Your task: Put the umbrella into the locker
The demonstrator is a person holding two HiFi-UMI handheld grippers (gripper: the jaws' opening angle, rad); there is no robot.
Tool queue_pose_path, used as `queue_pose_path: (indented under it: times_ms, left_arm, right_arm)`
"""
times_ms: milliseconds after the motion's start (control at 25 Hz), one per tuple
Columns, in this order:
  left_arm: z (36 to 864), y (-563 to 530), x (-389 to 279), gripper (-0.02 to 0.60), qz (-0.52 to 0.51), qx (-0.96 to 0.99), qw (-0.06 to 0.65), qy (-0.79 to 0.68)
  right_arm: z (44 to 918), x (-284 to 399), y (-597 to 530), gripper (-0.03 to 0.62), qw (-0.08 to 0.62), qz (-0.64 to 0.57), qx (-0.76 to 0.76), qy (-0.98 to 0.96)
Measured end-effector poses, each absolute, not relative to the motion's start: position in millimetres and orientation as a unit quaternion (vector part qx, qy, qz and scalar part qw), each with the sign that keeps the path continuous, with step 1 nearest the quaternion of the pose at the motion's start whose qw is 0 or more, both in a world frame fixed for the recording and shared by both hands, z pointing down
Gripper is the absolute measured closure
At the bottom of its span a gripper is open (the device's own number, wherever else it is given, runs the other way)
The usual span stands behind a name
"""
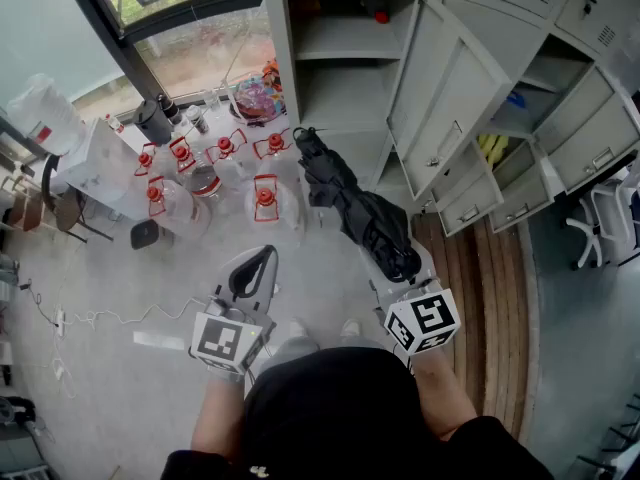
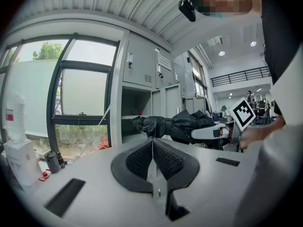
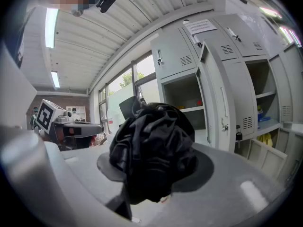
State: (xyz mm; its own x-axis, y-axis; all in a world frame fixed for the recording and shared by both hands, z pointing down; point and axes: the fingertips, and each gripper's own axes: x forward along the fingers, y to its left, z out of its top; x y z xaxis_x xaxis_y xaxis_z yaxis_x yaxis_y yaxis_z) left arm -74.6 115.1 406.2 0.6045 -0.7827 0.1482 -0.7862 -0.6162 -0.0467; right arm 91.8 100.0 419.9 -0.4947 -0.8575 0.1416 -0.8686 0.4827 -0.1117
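Right gripper [image 1: 398, 271] pinching a black folded fabric umbrella [image 1: 345, 196] (bunched cloth fills its own view), tip near the open grey metal locker [image 1: 345, 93] in head view, left gripper [image 2: 153, 148] empty, pads pressed together.

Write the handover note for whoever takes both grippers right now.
Left gripper: jaws together, empty, level beside the right one.
Right gripper: shut on one end of the folded black umbrella; the rest sticks out toward the locker.
The locker's door is open, and the umbrella is outside the compartment.
Done: umbrella picked up and aimed at the opening.
Left: push it onto a shelf inside, open the jaws, withdraw.
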Motion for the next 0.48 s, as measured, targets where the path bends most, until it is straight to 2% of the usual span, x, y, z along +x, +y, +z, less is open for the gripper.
queue_pose_path:
  times_ms: [120,280,480]
  left_arm:
    - [400.3,118.5,-86.8,0.569,0.069,0.891,0.038,-0.446]
    - [406.1,115.7,-110.4,0.569,0.073,0.899,0.011,-0.433]
    - [408.5,109.7,-132.9,0.569,0.068,0.900,0.035,-0.429]
  right_arm:
    - [420.0,77.7,105.8,0.381,0.037,0.080,0.505,-0.859]
    - [417.5,58.7,107.8,0.385,0.043,0.068,0.511,-0.856]
    - [415.3,36.2,106.5,0.385,0.029,0.075,0.519,-0.851]
